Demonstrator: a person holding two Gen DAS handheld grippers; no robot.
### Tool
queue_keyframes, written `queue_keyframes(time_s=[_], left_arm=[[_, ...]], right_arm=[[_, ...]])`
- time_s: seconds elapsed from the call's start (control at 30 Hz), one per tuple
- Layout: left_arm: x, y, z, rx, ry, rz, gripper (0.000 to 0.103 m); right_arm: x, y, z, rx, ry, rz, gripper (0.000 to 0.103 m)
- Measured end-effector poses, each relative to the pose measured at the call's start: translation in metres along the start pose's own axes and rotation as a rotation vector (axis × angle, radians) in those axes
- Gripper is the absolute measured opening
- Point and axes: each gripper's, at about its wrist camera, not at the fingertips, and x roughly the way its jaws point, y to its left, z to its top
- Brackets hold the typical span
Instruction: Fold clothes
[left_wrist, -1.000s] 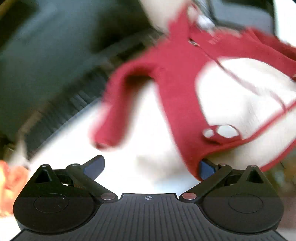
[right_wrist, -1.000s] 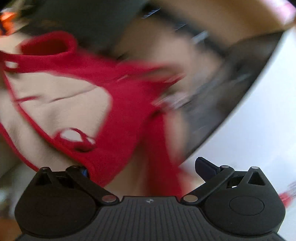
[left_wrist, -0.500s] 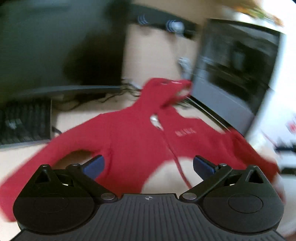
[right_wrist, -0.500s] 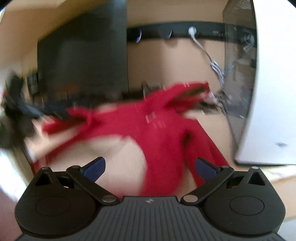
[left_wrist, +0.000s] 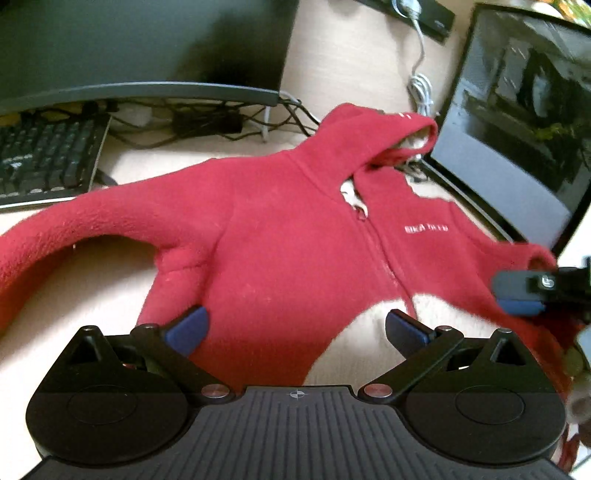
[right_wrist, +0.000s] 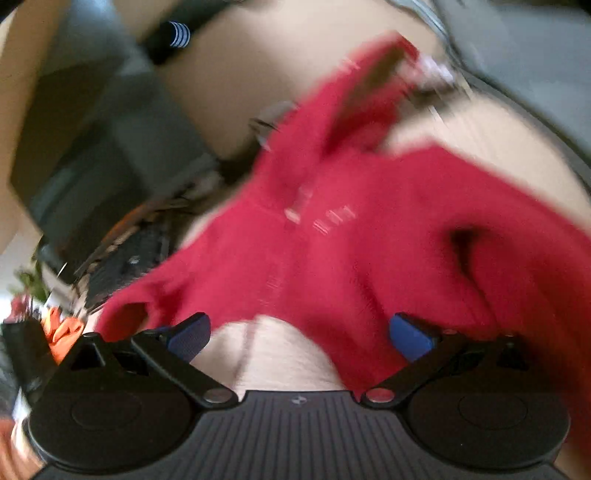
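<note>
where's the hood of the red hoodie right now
In the left wrist view the hood lies at the far end of the red hoodie, up and right of centre, beside the white cable and the dark screen on the right.

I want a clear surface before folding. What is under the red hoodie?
The red hoodie lies spread on a light desk, hood beside a laptop. Whatever lies beneath the fabric is hidden.
</note>
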Motion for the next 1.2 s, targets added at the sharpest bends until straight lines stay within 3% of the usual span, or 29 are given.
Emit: queue_keyframes(time_s=[0.13,0.43,0.6,0.9,0.97,1.03,1.2], left_arm=[[-0.019,-0.003,-0.013,-0.026,-0.026,0.028,0.103],[-0.086,0.034,-0.016,-0.19,-0.119,0.107,0.103],[-0.123,0.055,-0.017,-0.281,-0.17,0.151,0.103],[-0.165,0.138,-0.039,-0.519,-0.234,0.502,0.103],[-0.158,0.146,-0.04,-0.535,-0.228,0.483,0.103],[-0.152,0.156,-0.04,-0.554,-0.232,0.394,0.103],[-0.132,0.177,-0.038,-0.598,-0.198,0.294,0.103]], right_arm=[[-0.006,0.009,-0.014,-0.133,0.016,-0.001,0.103],[-0.001,0.039,-0.04,-0.434,0.011,-0.111,0.103],[-0.001,0.039,-0.039,-0.451,0.021,-0.113,0.103],[0.004,0.046,-0.042,-0.497,0.028,-0.157,0.103],[0.004,0.046,-0.042,-0.5,0.03,-0.161,0.103],[0.005,0.047,-0.043,-0.5,0.029,-0.164,0.103],[0.005,0.047,-0.044,-0.5,0.026,-0.168,0.103]])
